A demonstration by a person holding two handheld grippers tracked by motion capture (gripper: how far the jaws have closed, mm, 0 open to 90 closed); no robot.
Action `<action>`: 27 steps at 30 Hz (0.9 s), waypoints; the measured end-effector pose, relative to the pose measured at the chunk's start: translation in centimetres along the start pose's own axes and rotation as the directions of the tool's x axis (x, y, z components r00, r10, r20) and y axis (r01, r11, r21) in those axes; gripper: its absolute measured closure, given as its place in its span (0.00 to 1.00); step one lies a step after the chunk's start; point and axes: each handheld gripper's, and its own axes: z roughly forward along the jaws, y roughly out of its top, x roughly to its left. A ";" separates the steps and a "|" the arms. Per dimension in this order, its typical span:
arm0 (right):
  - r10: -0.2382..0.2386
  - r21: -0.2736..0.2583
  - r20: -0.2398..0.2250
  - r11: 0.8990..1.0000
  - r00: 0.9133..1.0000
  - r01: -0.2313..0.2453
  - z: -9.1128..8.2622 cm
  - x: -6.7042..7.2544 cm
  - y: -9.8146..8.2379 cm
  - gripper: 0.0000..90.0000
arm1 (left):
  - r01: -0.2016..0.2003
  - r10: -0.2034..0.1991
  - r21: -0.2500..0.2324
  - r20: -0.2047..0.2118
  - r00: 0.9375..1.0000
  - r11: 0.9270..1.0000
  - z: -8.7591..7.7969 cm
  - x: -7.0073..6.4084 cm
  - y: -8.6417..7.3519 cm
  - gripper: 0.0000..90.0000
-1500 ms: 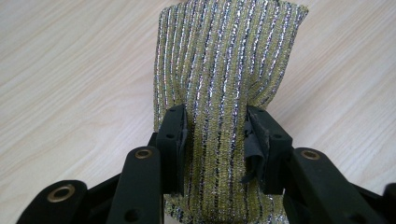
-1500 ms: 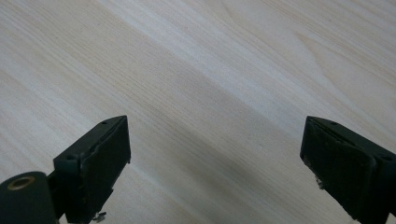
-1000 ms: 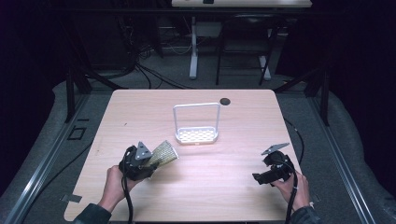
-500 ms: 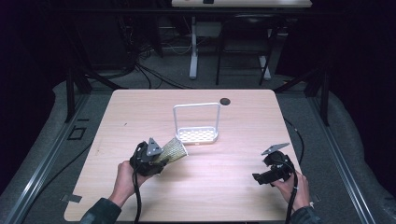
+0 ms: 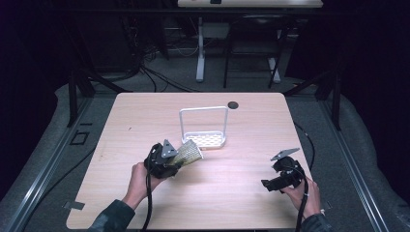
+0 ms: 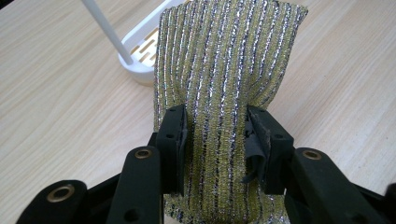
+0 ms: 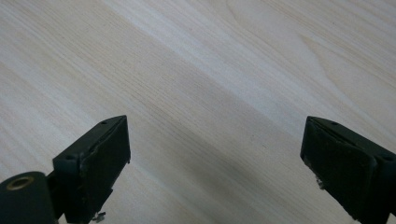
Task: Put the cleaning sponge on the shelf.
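Honestly, the left gripper (image 5: 180,157), clamped on the glittery sponge (image 6: 224,79), could knock the white rack's (image 5: 203,140) post; the right gripper (image 7: 215,158) gapes empty.

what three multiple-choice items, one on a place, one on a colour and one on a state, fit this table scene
1. Where does the white plastic rack with a tall wire handle stand?
A. mid-table, toward the far edge
B. at the near right corner
C. on the floor

2. What colour is the glittery striped scouring pad?
A. red
B. yellow-green and silver
C. plain black

3. How is the right gripper?
A. shut on the pad
B. shut on the rack
C. open, with bare light wooden table between its jaws

Right letters: A, the high view shows the rack there; B, the left gripper clamps the pad close up; C, the jaws stand wide apart.
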 end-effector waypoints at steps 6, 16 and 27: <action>-0.004 -0.006 0.003 1.000 1.000 0.004 0.0 0.0 0.0 0.09 | -0.016 0.016 -0.006 0.002 1.000 1.000 1.0 -0.4 0.9 0.67; -0.008 -0.009 -0.002 1.000 1.000 0.008 0.0 0.0 0.0 0.09 | -0.046 0.046 -0.018 0.013 0.999 0.999 3.5 -1.0 3.3 0.67; -0.008 -0.009 -0.016 1.000 1.000 0.008 -0.1 0.0 0.0 0.09 | -0.085 0.085 -0.019 0.000 0.996 0.996 6.1 -0.7 4.9 0.67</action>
